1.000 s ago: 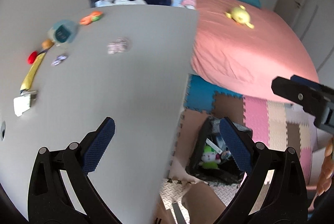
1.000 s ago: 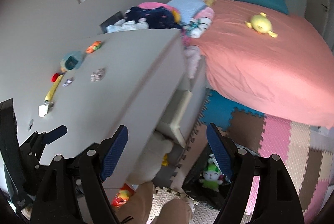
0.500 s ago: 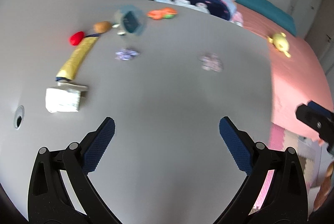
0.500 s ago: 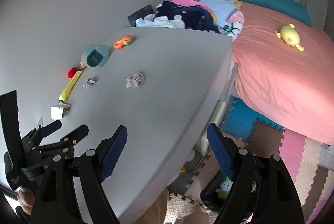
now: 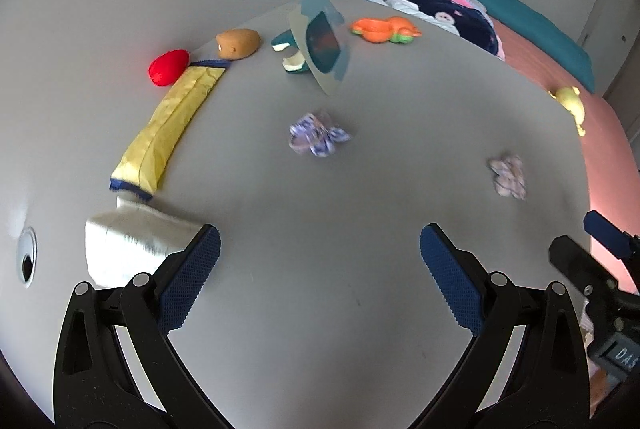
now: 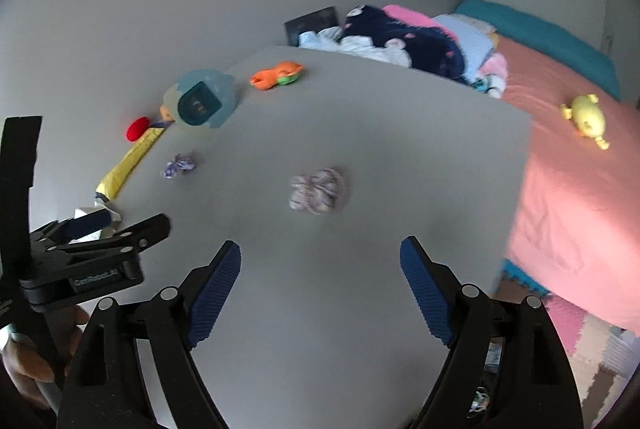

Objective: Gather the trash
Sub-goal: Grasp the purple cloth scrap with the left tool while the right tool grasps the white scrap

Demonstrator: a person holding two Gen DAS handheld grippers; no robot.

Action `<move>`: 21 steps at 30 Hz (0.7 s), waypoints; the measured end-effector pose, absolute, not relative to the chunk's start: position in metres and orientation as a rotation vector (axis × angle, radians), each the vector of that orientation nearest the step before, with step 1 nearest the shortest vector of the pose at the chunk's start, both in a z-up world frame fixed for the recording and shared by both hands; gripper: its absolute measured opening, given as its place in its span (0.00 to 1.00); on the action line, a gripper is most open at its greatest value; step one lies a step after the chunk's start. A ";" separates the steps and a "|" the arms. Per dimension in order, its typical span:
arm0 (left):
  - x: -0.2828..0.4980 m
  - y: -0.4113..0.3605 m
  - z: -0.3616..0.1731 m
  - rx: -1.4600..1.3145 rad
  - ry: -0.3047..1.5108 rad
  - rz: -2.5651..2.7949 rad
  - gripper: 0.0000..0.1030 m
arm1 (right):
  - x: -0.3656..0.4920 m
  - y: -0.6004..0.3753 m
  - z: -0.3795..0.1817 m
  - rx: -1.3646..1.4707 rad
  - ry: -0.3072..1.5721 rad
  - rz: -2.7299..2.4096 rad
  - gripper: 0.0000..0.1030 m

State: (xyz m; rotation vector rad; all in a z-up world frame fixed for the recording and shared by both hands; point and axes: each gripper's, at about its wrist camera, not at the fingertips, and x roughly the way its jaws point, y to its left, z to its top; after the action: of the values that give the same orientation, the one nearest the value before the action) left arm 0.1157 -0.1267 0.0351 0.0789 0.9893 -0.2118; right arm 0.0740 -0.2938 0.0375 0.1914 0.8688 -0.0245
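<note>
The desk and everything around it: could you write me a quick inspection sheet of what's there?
Surface: grey desk, flat, with a grommet hole at its left edge.
Job's things: purple crumpled wrapper; pale crumpled wrapper; yellow packet; silver packet.
Clutter: red toy, potato toy, teal stand, orange toy.
Grippers: left hand-held gripper open, empty; right hand-held gripper open, empty.
Cables: nothing seen.
Surroundings: pink bed, yellow plush, clothes pile, foam floor mats.
</note>
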 end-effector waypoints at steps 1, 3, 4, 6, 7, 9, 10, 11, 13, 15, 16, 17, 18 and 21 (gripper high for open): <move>0.120 -0.127 0.034 0.082 0.989 -0.212 0.94 | 0.079 -0.291 0.035 0.185 0.869 -0.025 0.80; 0.128 -0.127 0.032 0.088 0.985 -0.206 0.94 | 0.090 -0.285 0.032 0.161 0.876 -0.024 0.80; 0.132 -0.127 0.030 0.093 0.982 -0.202 0.94 | 0.094 -0.283 0.030 0.152 0.877 -0.030 0.80; 0.139 -0.127 0.029 0.097 0.983 -0.206 0.94 | 0.106 -0.280 0.026 0.138 0.889 -0.033 0.79; 0.142 -0.127 0.029 0.098 0.982 -0.207 0.94 | 0.108 -0.279 0.025 0.134 0.890 -0.037 0.78; 0.147 -0.127 0.029 0.098 0.976 -0.208 0.94 | 0.118 -0.277 0.022 0.120 0.904 -0.047 0.74; 0.150 -0.129 0.029 0.098 0.973 -0.213 0.94 | 0.121 -0.277 0.020 0.116 0.913 -0.051 0.73; 0.153 -0.130 0.029 0.103 0.972 -0.213 0.94 | 0.125 -0.277 0.018 0.112 0.922 -0.052 0.69; 0.160 -0.133 0.027 0.117 0.972 -0.212 0.89 | 0.130 -0.279 0.014 0.107 0.940 -0.062 0.62; 0.166 -0.136 0.024 0.122 0.984 -0.218 0.78 | 0.134 -0.280 0.014 0.103 0.942 -0.076 0.55; 0.170 -0.137 0.022 0.117 0.994 -0.221 0.76 | 0.135 -0.280 0.014 0.105 0.943 -0.076 0.53; 0.172 -0.137 0.020 0.114 0.994 -0.219 0.75 | 0.137 -0.281 0.014 0.105 0.944 -0.075 0.50; 0.173 -0.137 0.021 0.121 0.983 -0.210 0.71 | 0.139 -0.283 0.014 0.104 0.946 -0.078 0.43; 0.178 -0.140 0.022 0.130 0.965 -0.214 0.52 | 0.141 -0.286 0.015 0.109 0.947 -0.079 0.30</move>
State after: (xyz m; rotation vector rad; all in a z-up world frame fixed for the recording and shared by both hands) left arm 0.1777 -0.1400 0.0218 0.1295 0.9646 -0.2144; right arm 0.1408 -0.2859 0.0147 0.1085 0.9468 -0.0794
